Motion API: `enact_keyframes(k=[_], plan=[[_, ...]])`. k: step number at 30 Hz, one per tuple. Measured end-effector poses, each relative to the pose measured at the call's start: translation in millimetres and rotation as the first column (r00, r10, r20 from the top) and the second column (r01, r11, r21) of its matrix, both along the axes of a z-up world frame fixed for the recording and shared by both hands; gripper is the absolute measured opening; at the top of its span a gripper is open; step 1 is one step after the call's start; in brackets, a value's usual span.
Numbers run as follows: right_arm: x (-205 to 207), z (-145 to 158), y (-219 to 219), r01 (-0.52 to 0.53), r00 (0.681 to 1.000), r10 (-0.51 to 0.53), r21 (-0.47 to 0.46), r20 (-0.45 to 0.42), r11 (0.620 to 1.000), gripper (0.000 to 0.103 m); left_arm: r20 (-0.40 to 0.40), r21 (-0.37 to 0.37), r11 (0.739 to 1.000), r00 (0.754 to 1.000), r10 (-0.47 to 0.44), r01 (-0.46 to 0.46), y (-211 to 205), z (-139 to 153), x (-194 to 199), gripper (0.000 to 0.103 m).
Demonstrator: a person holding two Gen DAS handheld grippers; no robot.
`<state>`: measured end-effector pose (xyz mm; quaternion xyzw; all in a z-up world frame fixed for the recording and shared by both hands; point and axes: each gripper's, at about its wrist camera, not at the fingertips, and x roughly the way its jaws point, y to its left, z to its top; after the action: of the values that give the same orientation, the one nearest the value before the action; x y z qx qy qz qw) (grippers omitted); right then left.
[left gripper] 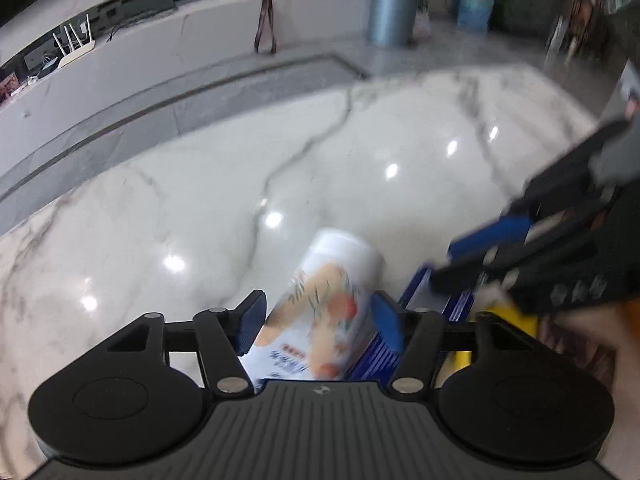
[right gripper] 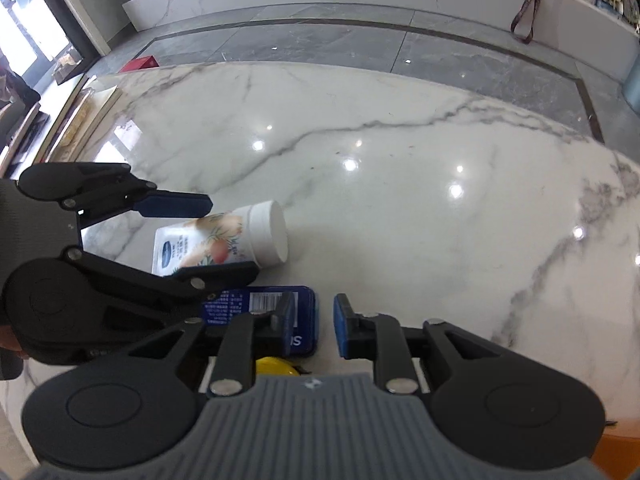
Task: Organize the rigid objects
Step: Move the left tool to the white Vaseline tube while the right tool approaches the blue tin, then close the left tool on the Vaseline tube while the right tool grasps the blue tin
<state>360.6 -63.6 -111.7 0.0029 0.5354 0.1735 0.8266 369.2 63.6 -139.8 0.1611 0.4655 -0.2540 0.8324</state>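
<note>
Left wrist view: the left gripper (left gripper: 316, 320) straddles a white bottle (left gripper: 320, 312) lying on the marble table (left gripper: 200, 200), fingers apart, whether the pads press on it I cannot tell. It looks rigid, light and smooth; mid-body is the best hold. The label's writing is unreadable.

Right wrist view: the right gripper (right gripper: 314, 326) stands slightly apart, empty, beside a blue box (right gripper: 304, 320) just near of the bottle (right gripper: 224, 240). The barcode shows; the lettering is cut off.

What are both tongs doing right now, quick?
Left tongs: open around the lying bottle, not clearly squeezing it.
Right tongs: open, holding nothing, over the blue box.
</note>
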Motion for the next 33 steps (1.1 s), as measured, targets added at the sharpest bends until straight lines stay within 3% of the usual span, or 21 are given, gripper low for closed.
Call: enact_keyframes(k=[2,6,12,18,22,24,26,30,33], plan=[[1,-1,2,-0.002,1.0,0.003,0.023,-0.016,1.0,0.024,-0.017,-0.004,1.0,1.0,0.018,-0.018,7,0,-8,0.056],[-2,-3,10,-0.012,0.999,0.015,0.066,-0.042,0.998,0.026,-0.046,0.0,0.996,0.995,0.091,-0.091,27,3,-30,0.055],[-19,-6,41,-0.093,0.994,0.099,0.116,-0.05,0.989,0.026,-0.101,-0.049,0.968,0.965,0.242,-0.247,65,8,-79,0.055],[-56,-9,70,-0.168,0.981,0.181,0.158,-0.071,0.973,0.026,-0.118,-0.076,0.896,0.896,0.427,-0.437,81,11,-138,0.055],[-86,-11,81,-0.182,0.977,0.198,0.172,-0.079,0.968,0.025,-0.143,-0.116,0.83,0.837,0.529,-0.545,82,12,-170,0.055],[-102,-6,81,-0.161,0.984,0.17,0.155,-0.052,0.975,0.028,-0.14,-0.116,0.806,0.813,0.565,-0.58,83,13,-182,0.055],[-115,0,72,-0.107,0.993,0.114,0.166,-0.035,0.98,0.042,-0.136,-0.131,0.786,0.796,0.59,-0.605,84,12,-190,0.056],[-141,1,52,0.043,0.997,-0.033,0.162,-0.069,0.986,0.043,-0.103,-0.115,0.778,0.787,0.608,-0.617,85,12,-198,0.059],[-157,-9,50,0.109,0.989,-0.087,0.193,-0.119,0.975,0.043,-0.082,-0.091,0.77,0.776,0.626,-0.631,88,12,-203,0.059]])
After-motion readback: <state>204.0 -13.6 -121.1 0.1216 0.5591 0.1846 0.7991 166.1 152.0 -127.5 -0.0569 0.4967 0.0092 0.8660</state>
